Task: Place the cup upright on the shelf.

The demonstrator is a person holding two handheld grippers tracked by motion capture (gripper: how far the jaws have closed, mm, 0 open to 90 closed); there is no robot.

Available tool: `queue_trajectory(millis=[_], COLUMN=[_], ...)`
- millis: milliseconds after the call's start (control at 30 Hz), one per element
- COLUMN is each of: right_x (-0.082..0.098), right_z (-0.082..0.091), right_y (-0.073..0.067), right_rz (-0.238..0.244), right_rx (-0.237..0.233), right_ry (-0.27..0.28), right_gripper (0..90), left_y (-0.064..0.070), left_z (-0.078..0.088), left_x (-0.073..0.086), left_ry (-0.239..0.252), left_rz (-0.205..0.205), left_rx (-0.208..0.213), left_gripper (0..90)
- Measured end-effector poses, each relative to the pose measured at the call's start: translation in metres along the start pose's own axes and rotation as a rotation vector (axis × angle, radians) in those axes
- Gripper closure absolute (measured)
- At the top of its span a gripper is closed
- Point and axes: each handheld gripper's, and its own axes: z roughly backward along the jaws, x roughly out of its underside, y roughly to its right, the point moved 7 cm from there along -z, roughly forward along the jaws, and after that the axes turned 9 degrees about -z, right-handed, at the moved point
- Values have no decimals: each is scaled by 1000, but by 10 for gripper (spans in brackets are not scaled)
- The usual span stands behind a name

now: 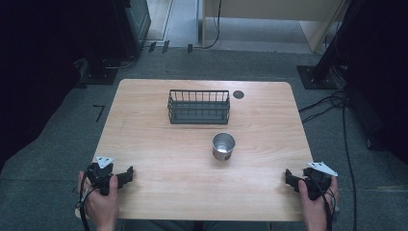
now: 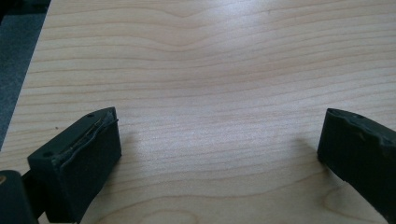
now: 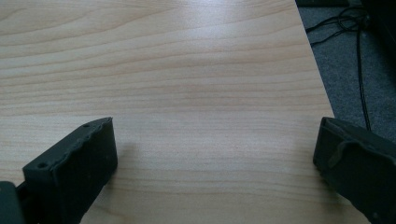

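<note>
- Left gripper (image 1: pixel 126 176): near left table corner, jaws spread wide, nothing between them.
- Right gripper (image 1: pixel 290 178): near right corner, jaws likewise apart and empty.
- Metal cup (image 1: pixel 223 146): upright at mid-table, well apart from both grippers, just in front of the wire basket (image 1: pixel 198 106).
- Table (image 1: pixel 159 144): bare wood elsewhere.
- Risk: the cup looks light and smooth; a one-sided push could tip it or slide it into the basket.
- Risk: a grip high on the rim may slip.
</note>
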Motion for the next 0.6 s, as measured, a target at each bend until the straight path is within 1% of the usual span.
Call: queue_trajectory(millis=[133, 233, 400, 433, 467, 500, 533, 567, 600], right_x=[0, 0, 0, 1, 1, 0, 0, 0, -3], right_z=[0, 0, 0, 1, 1, 2, 3, 3, 5], right_y=[0, -1, -2, -3, -3, -5, -8, -8, -14], right_rz=[0, -6, -6, -21, -21, -45, -54, -54, -57], right_rx=[-1, 7, 7, 15, 15, 0, -13, -13, -36], right_ry=[0, 1, 2, -2, -2, -11, -14, -14, -12], right_gripper=[0, 0, 0, 0, 0, 0, 0, 0, 0], left_y=[0, 1, 1, 1, 1, 1, 1, 1, 1], left_z=[-2, -3, -3, -3, -3, -3, -3, -3, -3], left_x=[-2, -3, -3, -3, -3, -3, -3, -3, -3], left_ry=[-1, 2, 1, 1, 1, 1, 2, 2, 2], left_rz=[7, 4, 3, 3, 4, 5, 5, 5, 5], left_rx=[-5, -1, -1, -1, -1, -1, -1, -1, -1], left_gripper=[0, 0, 0, 0, 0, 0, 0, 0, 0])
